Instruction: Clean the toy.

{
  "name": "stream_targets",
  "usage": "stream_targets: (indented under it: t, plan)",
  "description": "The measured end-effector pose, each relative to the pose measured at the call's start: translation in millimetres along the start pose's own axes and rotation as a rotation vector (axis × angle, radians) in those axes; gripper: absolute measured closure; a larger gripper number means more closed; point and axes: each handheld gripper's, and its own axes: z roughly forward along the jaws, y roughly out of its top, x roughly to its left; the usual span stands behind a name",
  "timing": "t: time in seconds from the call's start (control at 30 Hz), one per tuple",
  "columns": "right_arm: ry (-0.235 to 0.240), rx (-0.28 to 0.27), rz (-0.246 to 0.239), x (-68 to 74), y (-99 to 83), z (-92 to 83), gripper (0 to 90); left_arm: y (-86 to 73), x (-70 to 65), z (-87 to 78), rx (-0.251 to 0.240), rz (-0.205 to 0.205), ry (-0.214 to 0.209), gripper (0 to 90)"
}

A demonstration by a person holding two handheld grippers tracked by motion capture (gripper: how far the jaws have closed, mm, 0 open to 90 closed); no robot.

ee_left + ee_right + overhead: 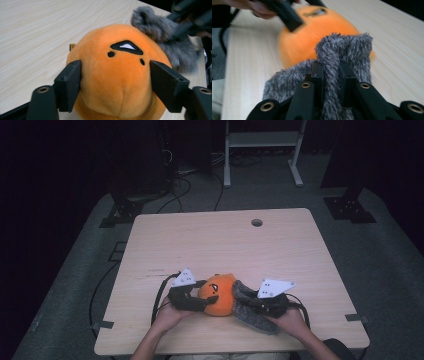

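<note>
In the high view my two hands come up from the bottom edge, low on the wooden table (220, 240), and everything I am handling sits bunched in the lower middle of that frame. My left gripper (192, 299) reaches in from lower left; in the left gripper view its two black jaws stand spread wide, one on each flank of the orange plush toy (117, 80), both pressed against its fur, so I have it clasped across its width. The toy is round and soft, with a black-and-white stitched mark and two small black dots on the side turned up toward that camera. My right gripper (267, 304) comes in from lower right, and in the right gripper view its jaws are drawn close together, pinching a fold of the grey fuzzy fabric piece (342, 55) between them. That grey piece lies right against the toy's right side in the high view, touching it and curving around it; whether it is a pouch or cover that takes the toy in, I cannot tell. A small round hole (257, 222) shows near the table's far edge, upper middle of the frame.
</note>
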Motion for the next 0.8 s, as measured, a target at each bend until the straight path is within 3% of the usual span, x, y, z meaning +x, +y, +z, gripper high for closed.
stream_targets:
  t: [0.1, 0.17, 0.23, 0.3, 0.4, 0.5, 0.67, 0.7, 0.8]
  plan:
    - [-0.019, -0.012, -0.005, -0.1, 1.9, 0.0, 75.6, 1.6, 2.2, -0.6, -0.01, -0.015, 0.002, 27.8]
    - [-0.046, 0.0, 0.025, -7.1, -0.4, -1.0, 75.8, 3.3, 3.0, -5.0, -0.019, -0.04, 0.01, 19.8]
    - [-0.068, 0.007, 0.056, -14.1, -3.5, -3.1, 75.9, 3.5, 0.1, -8.6, -0.024, -0.028, 0.028, 16.0]
    - [-0.057, 0.005, 0.08, -16.7, -4.9, -4.4, 76.2, 1.7, -2.5, -7.3, -0.013, 0.007, 0.014, 22.7]
    - [-0.007, -0.019, 0.047, -6.8, -0.7, -1.6, 76.1, 1.4, -4.6, -2.6, -0.003, 0.037, 0.062, 31.8]
    - [-0.025, -0.014, 0.01, -1.8, 2.7, -0.6, 76.2, 0.5, 0.6, -4.2, -0.009, 0.012, 0.056, 33.9]
    - [-0.096, 0.025, 0.05, -16.0, -3.0, -6.3, 76.7, -3.5, 8.4, -7.4, -0.024, -0.027, 0.038, 32.9]
    - [-0.084, 0.027, 0.081, -20.1, -6.6, -7.4, 76.8, -3.7, 8.9, -6.2, -0.035, -0.03, 0.029, 32.1]
    - [-0.038, 0.0, 0.06, -12.9, -2.4, -3.8, 76.5, -1.8, 6.8, -2.1, -0.036, -0.016, 0.029, 32.0]
